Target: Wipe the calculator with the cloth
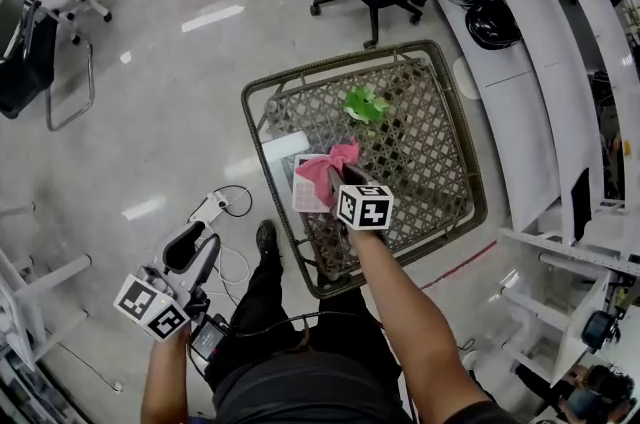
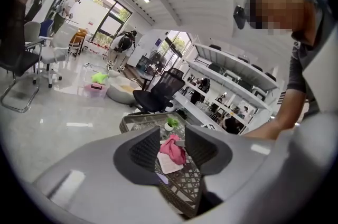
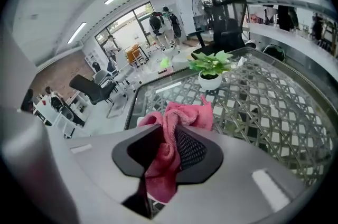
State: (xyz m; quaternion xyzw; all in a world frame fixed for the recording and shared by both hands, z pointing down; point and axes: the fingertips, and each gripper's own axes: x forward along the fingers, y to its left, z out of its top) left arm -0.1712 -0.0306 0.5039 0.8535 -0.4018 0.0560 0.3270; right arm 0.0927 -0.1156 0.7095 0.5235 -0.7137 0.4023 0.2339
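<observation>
A lattice-topped bench [image 1: 425,147] carries a white sheet [image 1: 303,198], and over the sheet the right gripper [image 3: 168,138] has its jaws clamped tight on a bunched pink cloth [image 3: 182,114], while the left gripper [image 1: 195,247] hangs beside the bench above the floor, jaws apart and empty.

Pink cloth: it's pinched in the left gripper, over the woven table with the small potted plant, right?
No. The pink cloth is pinched in the right gripper, not the left, as the right gripper view shows. The left gripper is open and empty. The rest holds: it is over the woven table with the small potted plant.
</observation>
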